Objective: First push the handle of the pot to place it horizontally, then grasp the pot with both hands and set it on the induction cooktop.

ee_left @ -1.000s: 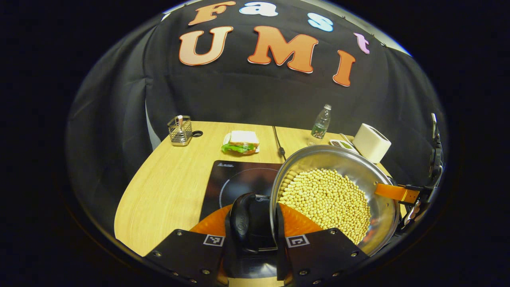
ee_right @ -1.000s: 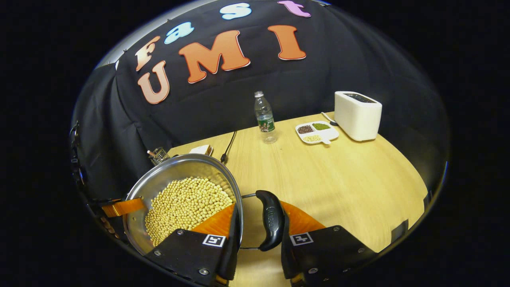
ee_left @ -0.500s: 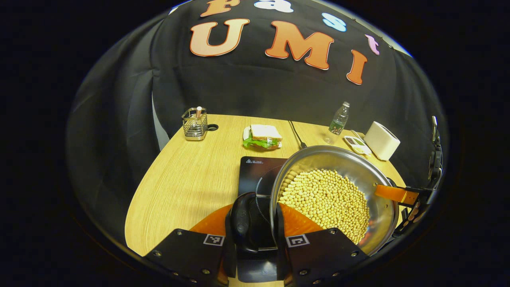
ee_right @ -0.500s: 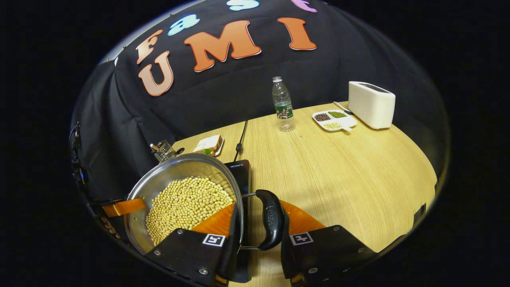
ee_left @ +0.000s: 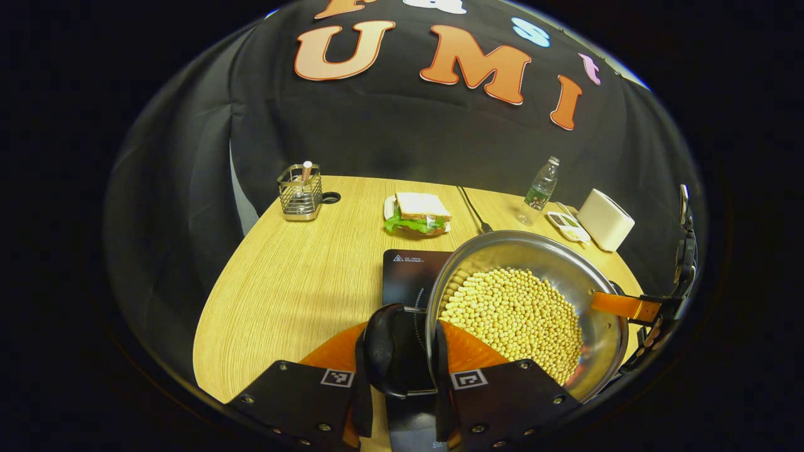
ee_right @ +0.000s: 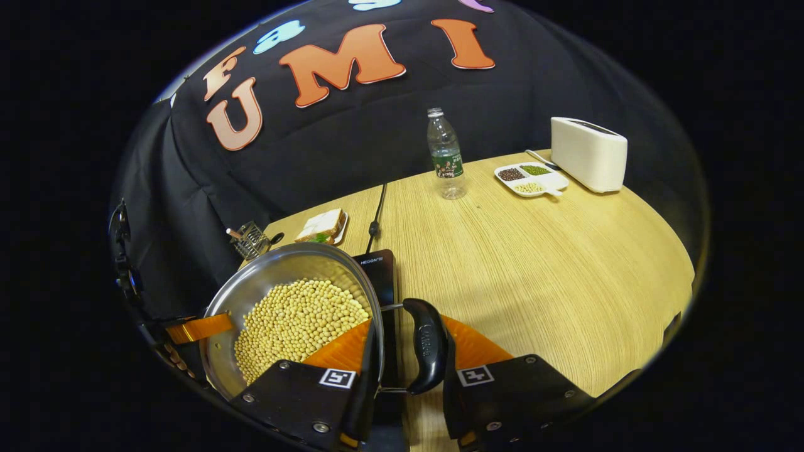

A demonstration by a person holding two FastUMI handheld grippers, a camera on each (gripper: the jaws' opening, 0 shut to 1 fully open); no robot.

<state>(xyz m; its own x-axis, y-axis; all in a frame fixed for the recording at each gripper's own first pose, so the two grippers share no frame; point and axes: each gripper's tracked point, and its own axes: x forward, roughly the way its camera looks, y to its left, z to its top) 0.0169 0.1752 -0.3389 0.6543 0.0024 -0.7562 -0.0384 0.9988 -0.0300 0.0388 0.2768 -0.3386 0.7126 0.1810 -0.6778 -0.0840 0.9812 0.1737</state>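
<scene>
A steel pot point(ee_left: 548, 252) full of soybeans point(ee_left: 515, 317) hangs between both grippers. In the left gripper view my left gripper point(ee_left: 400, 371) is shut on the pot's black side handle point(ee_left: 384, 348), and the other gripper's orange finger point(ee_left: 623, 306) reaches the far rim. In the right gripper view my right gripper point(ee_right: 408, 371) is shut on the opposite black handle point(ee_right: 427, 344) beside the pot point(ee_right: 276, 269). The black induction cooktop point(ee_left: 409, 271) lies flat on the table, mostly under the pot; its corner point(ee_right: 379, 269) peeks out past the rim. Whether the pot touches it cannot be told.
On the wooden table point(ee_right: 534, 263) stand a water bottle point(ee_right: 446, 154), a white toaster point(ee_right: 587, 154) and a divided dish of beans point(ee_right: 527, 179). A sandwich on a plate point(ee_left: 419, 213), a wire holder point(ee_left: 300, 194) and the cooktop's cable point(ee_left: 472, 210) sit at the back.
Both grippers have carried the pot sideways, so the cooktop now lies largely beneath it; the cooktop's corner has come into the right gripper view. Both grips stay as they were.
</scene>
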